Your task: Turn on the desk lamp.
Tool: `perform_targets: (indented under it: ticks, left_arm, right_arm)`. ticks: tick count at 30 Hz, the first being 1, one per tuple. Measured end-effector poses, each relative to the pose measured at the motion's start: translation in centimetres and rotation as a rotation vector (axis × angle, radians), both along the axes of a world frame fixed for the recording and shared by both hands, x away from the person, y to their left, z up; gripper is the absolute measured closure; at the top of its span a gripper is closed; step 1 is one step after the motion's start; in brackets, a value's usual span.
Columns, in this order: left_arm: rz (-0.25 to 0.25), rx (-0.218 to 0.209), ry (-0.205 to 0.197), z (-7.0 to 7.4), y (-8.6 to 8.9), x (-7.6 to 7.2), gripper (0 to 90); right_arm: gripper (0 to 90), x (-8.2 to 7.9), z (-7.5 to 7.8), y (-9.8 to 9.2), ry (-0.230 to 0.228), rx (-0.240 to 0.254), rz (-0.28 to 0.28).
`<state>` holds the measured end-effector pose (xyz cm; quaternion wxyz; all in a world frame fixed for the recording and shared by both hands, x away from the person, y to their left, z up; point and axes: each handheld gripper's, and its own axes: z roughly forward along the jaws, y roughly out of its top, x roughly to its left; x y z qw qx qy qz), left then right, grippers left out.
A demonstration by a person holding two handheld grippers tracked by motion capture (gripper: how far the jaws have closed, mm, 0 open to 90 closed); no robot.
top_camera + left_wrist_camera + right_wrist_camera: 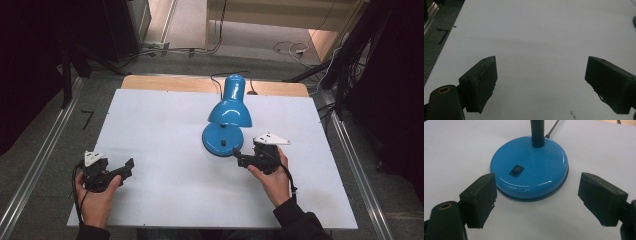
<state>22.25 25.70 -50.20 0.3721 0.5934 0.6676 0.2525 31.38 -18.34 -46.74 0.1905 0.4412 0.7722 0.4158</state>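
Observation:
A blue desk lamp point(229, 110) stands mid-table, its shade bent forward over a round blue base point(222, 140). The base point(530, 167) carries a black rocker switch point(516, 170) and a black flexible neck point(537, 132). My right gripper point(240, 157) sits just right of the base, low over the table. In the right gripper view it point(536, 200) is open, jaws spread wide with the base's near edge just beyond them. My left gripper point(125, 169) rests at the table's front left, and in its own view it point(541, 82) is open over bare white surface.
The white table top point(165, 125) lies over a wooden board with metal rails either side. The lamp's black cord point(225, 76) runs off the far edge. Cables lie on the floor beyond, and dark equipment stands at both back corners.

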Motion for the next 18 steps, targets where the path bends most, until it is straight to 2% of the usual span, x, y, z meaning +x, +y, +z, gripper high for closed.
perform_targets:
  ticks: [13, 18]
  left_arm:
    - [0.003, -0.003, -0.005, 0.0, 0.1, 0.0, 11.8]
    - [0.004, -0.002, -0.005, 0.0, 0.1, 0.0, 11.8]
  right_arm:
    - [16.5, 0.4, -0.2, 1.3, -0.016, -0.012, 0.014]
    - [20.3, 0.7, -0.3, 1.7, -0.017, -0.01, 0.015]
